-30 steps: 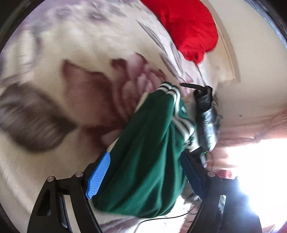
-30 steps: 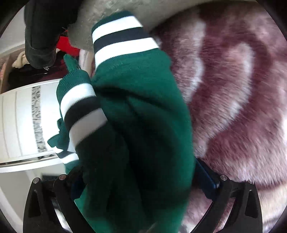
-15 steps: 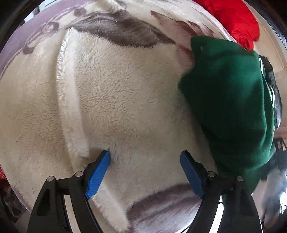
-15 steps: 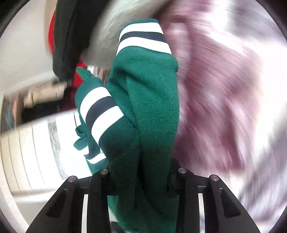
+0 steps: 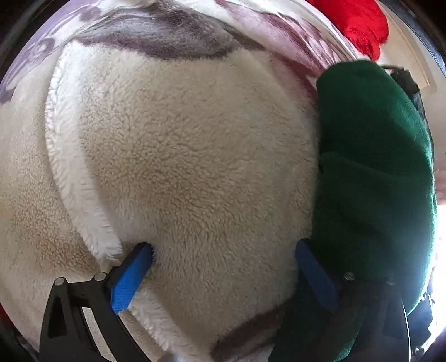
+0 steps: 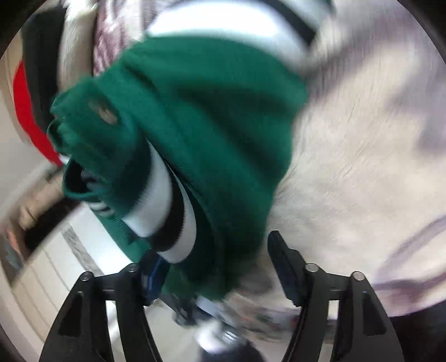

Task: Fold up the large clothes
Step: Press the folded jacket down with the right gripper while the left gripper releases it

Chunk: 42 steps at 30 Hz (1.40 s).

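Left wrist view: the left gripper (image 5: 223, 264) points steeply down at a cream fleece (image 5: 181, 156) that fills the centre of the frame. Its 2 blue pads stand wide apart, jaws just opened further, w/ only fleece pile between them and nothing pinched. Looks like it's set to take the fleece near its thick rolled edge (image 5: 83, 200), lower left, prob. as the next big item to fold. The green sweater (image 5: 373, 172) sits bunched along the right side of the frame, touching the fleece and overlapping the right pad, so it's out of the working area but close. A red garment (image 5: 359, 19) lies upper right, apart from both. A patterned blanket (image 5: 172, 36) runs across the top, under everything.

Right wrist view: blurred. The right gripper (image 6: 220, 275) has the sweater (image 6: 195, 125) draped between its 2 pads; jaws just opened again after a squeeze. The right pad stands clear of the cloth w/ a gap, so I judge it a release, not a grip; the left pad is mostly hidden by a striped cuff (image 6: 167, 206). Sweater fills the centre and upper left, its white-and-dark hem band at top. Pale blanket (image 6: 362, 167) to the right; red cloth at far left edge. Likely the folded bundle is being dropped to one side.
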### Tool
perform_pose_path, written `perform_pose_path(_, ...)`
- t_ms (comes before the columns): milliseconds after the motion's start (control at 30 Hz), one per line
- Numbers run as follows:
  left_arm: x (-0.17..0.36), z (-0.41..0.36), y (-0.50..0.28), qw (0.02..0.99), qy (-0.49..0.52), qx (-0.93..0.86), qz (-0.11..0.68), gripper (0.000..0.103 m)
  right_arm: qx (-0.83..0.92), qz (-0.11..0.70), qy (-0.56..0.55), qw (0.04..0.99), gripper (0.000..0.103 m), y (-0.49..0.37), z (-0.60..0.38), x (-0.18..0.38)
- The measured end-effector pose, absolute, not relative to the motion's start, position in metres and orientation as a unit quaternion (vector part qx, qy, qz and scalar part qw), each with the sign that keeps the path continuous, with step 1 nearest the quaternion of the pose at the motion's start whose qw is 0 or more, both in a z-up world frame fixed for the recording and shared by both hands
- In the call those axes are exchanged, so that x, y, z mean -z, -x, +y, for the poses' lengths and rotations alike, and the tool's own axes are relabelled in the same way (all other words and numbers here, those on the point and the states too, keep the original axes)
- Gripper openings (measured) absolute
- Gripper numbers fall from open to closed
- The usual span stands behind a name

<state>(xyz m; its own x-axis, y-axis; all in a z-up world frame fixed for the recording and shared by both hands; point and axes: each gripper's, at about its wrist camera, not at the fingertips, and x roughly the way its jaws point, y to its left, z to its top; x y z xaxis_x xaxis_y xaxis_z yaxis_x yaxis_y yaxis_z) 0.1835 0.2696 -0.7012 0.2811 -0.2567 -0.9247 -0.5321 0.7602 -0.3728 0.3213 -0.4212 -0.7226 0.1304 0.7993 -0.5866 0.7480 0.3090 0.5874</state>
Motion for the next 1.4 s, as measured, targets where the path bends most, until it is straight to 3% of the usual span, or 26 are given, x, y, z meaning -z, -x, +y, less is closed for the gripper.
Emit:
perform_pose_path(100,0.696,0.27,-0.167,0.753,0.344,-0.118,0.548,0.103,-0.034,0.679,-0.536,0.5,0.076,-0.328,-0.456,0.688)
perform_pose_path(300,0.675,0.256,-0.176,0.748,0.315,-0.14,0.566,0.103,-0.073,0.66,-0.43,0.612,0.076,-0.389,-0.492,0.597)
perform_pose_path(400,0.658,0.243,-0.181,0.76,0.274,-0.166,0.565,0.103,-0.154,0.64,-0.377,0.652,0.076,-0.469,-0.439,0.574)
perform_pose_path(533,0.644,0.232,-0.17,0.772,0.242,-0.18,0.559,0.103,-0.195,0.663,-0.31,0.652,0.076,-0.538,-0.371,0.591)
perform_pose_path(567,0.639,0.23,-0.166,0.775,0.236,-0.18,0.558,0.103,-0.207,0.671,-0.297,0.647,0.069,-0.551,-0.355,0.601)
perform_pose_path(600,0.633,0.227,-0.167,0.778,0.227,-0.183,0.557,0.103,-0.214,0.676,-0.284,0.646,0.055,-0.559,-0.339,0.609)
perform_pose_path(633,0.641,0.229,-0.164,0.78,0.223,-0.183,0.555,0.103,-0.214,0.676,-0.274,0.65,0.011,-0.571,-0.324,0.611)
perform_pose_path(667,0.64,0.228,-0.163,0.783,0.22,-0.178,0.554,0.103,-0.206,0.676,-0.241,0.665,0.004,-0.574,-0.311,0.611)
perform_pose_path(833,0.64,0.221,-0.164,0.786,0.228,-0.159,0.553,0.103,-0.149,0.621,-0.201,0.743,0.002,-0.599,-0.314,0.575)
perform_pose_path(1000,0.638,0.22,-0.166,0.785,0.235,-0.153,0.553,0.103,-0.095,0.669,-0.166,0.718,0.003,-0.634,-0.321,0.619)
perform_pose_path(1100,0.637,0.221,-0.157,0.783,0.239,-0.15,0.554,0.103,-0.133,0.696,-0.205,0.676,0.005,-0.637,-0.32,0.619)
perform_pose_path(1133,0.636,0.22,-0.154,0.783,0.244,-0.149,0.553,0.103,-0.146,0.697,-0.217,0.667,0.011,-0.633,-0.322,0.612)
perform_pose_path(1200,0.636,0.22,-0.152,0.781,0.252,-0.146,0.552,0.103,-0.173,0.694,-0.23,0.66,0.039,-0.613,-0.335,0.592)
perform_pose_path(1233,0.636,0.219,-0.15,0.781,0.256,-0.145,0.551,0.103,-0.186,0.692,-0.235,0.657,0.061,-0.601,-0.341,0.587)
perform_pose_path(1267,0.636,0.218,-0.15,0.781,0.255,-0.147,0.552,0.103,-0.194,0.696,-0.232,0.651,0.07,-0.587,-0.346,0.584)
perform_pose_path(1400,0.634,0.215,-0.152,0.78,0.253,-0.151,0.553,0.103,-0.206,0.738,-0.177,0.618,0.07,-0.542,-0.341,0.613)
